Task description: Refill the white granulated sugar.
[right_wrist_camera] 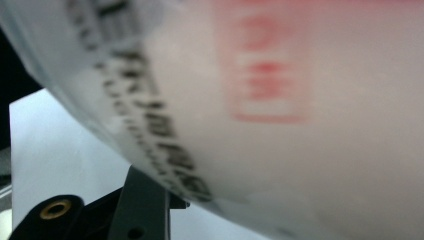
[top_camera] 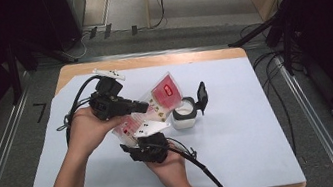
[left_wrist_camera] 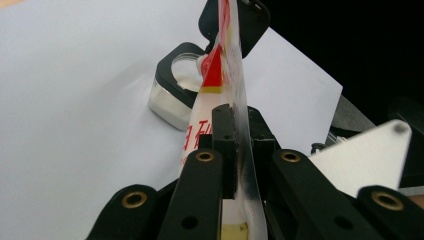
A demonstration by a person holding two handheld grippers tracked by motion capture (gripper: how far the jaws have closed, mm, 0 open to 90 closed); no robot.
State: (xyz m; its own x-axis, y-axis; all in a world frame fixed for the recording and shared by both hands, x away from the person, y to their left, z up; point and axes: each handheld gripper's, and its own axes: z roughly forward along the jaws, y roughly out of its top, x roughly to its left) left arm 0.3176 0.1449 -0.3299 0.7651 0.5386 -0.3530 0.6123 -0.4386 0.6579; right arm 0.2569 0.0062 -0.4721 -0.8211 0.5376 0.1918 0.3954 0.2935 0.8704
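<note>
- While the left gripper [left_wrist_camera: 235, 145] has its jaws pressed together on the flat edge of a red-and-white plastic pouch [top_camera: 164, 94], it holds that pouch tilted with the mouth down toward a small clear jar [top_camera: 184, 116]; the pinch near the seam likely serves to steer the pour
- In the left gripper view the pouch [left_wrist_camera: 227, 75] runs edge-on from between the pads up to twelve o'clock, and its red corner meets the jar's opening [left_wrist_camera: 187, 67], so I judge that the contents are going into the jar
- The right gripper [top_camera: 150, 144] sits at six o'clock from the pouch in the high view, under its lower end; its jaws stand partly spread with the pouch's full body against them, apparently cradling the weight, though whether the pads truly press I cannot tell
- In the right gripper view the pouch [right_wrist_camera: 300, 110] looms close and blurred: milky, translucent film, a red block of print and a slanted line of black lettering
- The jar stands on the white table sheet [top_camera: 240, 127] at three o'clock from the hands, squarish and clear with white contents, a black collar and a black flip lid [top_camera: 201, 95] standing open at its far side, out of the pour's way
</note>
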